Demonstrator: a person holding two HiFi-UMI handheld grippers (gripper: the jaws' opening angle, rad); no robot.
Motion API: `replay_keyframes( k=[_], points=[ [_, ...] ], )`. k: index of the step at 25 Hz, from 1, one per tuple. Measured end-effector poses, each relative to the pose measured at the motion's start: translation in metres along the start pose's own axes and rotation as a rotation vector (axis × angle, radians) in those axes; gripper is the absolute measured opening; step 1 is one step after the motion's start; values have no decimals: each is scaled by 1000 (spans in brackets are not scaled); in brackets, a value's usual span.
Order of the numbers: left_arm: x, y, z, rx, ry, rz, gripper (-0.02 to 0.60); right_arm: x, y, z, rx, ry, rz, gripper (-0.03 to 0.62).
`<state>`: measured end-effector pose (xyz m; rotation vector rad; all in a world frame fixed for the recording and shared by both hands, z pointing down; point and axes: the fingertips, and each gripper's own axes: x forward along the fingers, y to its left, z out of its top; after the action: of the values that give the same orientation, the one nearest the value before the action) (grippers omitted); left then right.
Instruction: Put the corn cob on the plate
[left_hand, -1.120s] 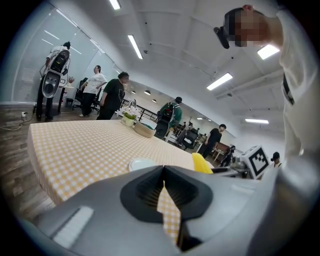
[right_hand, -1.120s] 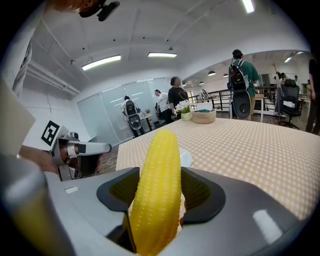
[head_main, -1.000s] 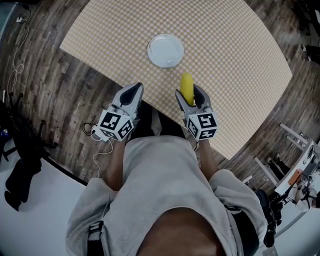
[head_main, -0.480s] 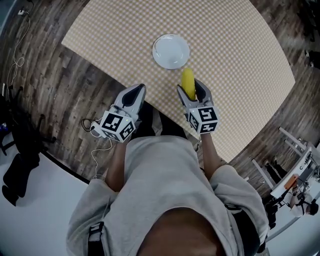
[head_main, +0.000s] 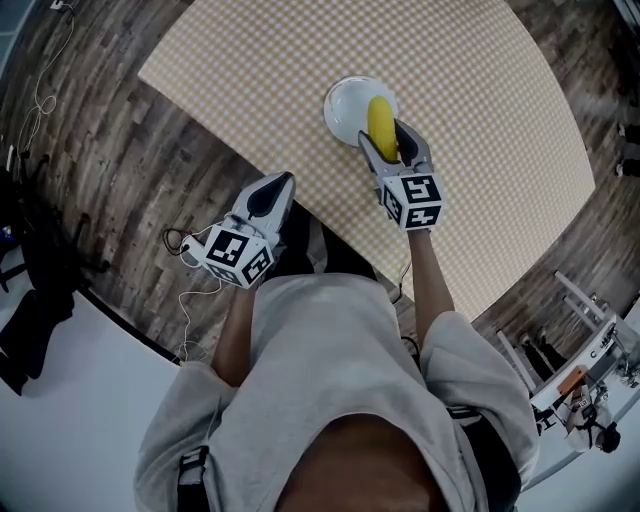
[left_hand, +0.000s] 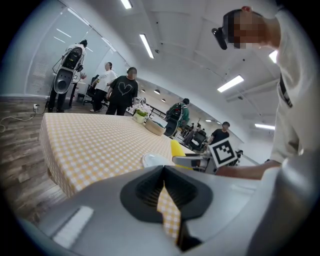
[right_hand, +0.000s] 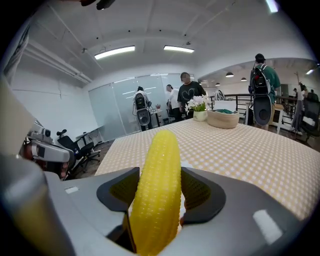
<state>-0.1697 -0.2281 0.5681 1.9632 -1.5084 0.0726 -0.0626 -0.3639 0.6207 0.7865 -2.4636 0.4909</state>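
My right gripper (head_main: 386, 136) is clenched on the corn cob (head_main: 381, 122), which hangs over the plate (head_main: 343, 108) near the table's (head_main: 480, 70) near edge. It is carried there but not yet lowered and released. My left gripper (head_main: 280, 183) is closed on nothing.

Right gripper (head_main: 386, 138) extended forward, fingers (right_hand: 201, 191) clamped on corn cob (head_main: 380, 120); left gripper (head_main: 276, 186) near body, fingers (left_hand: 147, 192) together.
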Motion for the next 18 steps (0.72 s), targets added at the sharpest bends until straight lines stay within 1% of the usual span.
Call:
replay_keyframes(
  k=[6, 8, 12, 18],
  points=[
    [-9, 11, -1, -17, -2, 22, 8, 27, -5, 15, -76, 13, 15, 262],
    [-11, 15, -2, -20, -2, 28, 8, 32, -5, 15, -138, 34, 18, 262],
    [-14, 21, -1, -28, -7, 37, 8, 40, -1, 11, -302, 81, 46, 262],
    [-15, 28, 0, -39, -7, 46, 8, 52, 4, -2, -435, 153, 107, 262]
  ],
)
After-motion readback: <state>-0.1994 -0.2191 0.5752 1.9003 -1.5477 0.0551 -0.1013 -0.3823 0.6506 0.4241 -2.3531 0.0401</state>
